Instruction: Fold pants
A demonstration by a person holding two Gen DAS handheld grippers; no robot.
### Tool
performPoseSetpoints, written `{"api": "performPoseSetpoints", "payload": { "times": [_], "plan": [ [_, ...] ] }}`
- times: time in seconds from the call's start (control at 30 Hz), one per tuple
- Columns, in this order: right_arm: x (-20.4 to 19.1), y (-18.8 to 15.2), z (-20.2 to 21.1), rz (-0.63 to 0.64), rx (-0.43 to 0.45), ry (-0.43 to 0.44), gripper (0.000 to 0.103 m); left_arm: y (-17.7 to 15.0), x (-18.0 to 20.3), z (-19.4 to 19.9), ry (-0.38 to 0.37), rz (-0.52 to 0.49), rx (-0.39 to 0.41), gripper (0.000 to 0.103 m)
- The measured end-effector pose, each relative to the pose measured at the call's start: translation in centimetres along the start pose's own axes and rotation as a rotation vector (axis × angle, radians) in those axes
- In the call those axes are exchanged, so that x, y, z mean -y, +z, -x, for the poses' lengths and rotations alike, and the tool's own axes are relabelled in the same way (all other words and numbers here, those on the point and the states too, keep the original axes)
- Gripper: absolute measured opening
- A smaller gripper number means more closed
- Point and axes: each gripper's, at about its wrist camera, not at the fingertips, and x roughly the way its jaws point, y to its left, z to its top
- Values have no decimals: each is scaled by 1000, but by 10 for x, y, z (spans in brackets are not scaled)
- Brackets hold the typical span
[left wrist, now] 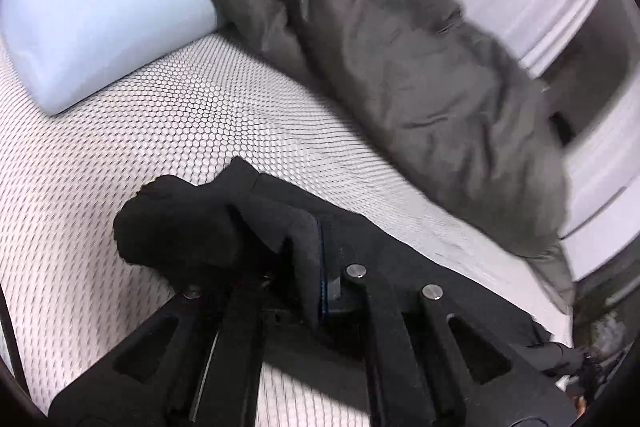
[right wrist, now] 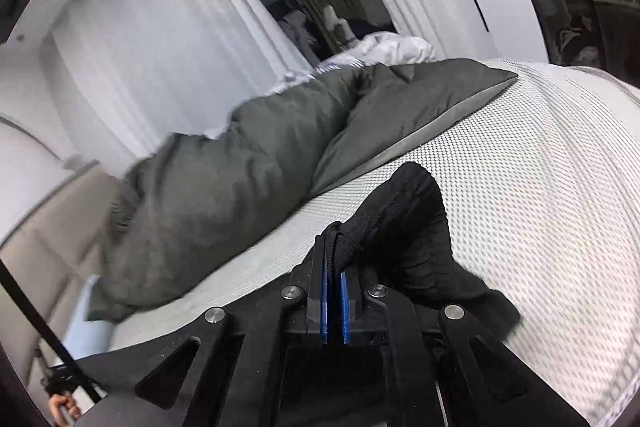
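Note:
The black pants (left wrist: pixel 188 223) are pinched in my left gripper (left wrist: pixel 300 259), which is shut on a bunched edge of the fabric and holds it above the white dotted mattress (left wrist: pixel 180 123). The cloth stretches away to the right (left wrist: pixel 460 279) along the bed. In the right wrist view my right gripper (right wrist: pixel 334 267) is shut on another edge of the black pants (right wrist: pixel 404 227); the ribbed fabric hangs over to the right of the blue pads (right wrist: pixel 345 307). The frames are motion-blurred.
A dark grey duvet (left wrist: pixel 420 79) is heaped along the far side of the bed and also shows in the right wrist view (right wrist: pixel 224 183). A pale blue pillow (left wrist: pixel 92 27) lies at the head. White wardrobe doors (right wrist: pixel 132 39) stand behind.

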Motion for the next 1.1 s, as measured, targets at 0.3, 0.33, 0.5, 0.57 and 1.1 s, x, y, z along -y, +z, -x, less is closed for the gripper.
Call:
{"api": "performPoseSetpoints", "payload": {
  "times": [0.3, 0.33, 0.5, 0.57, 1.1],
  "plan": [
    [-55, 14, -129, 171, -127, -181, 87, 16, 8, -48, -6, -5, -35, 88],
    [-62, 9, -121, 197, -108, -160, 98, 13, 8, -38, 15, -24, -6, 96],
    [-78, -30, -78, 275, -107, -57, 101, -16, -1, 16, -24, -75, 70, 102],
    [-77, -53, -57, 256, -124, 18, 101, -30, -5, 37, -51, -75, 83, 102],
    [-17, -139, -3, -93, -169, 229, 102, -123, -15, 14, -284, 124, -116, 67]
  ]
}}
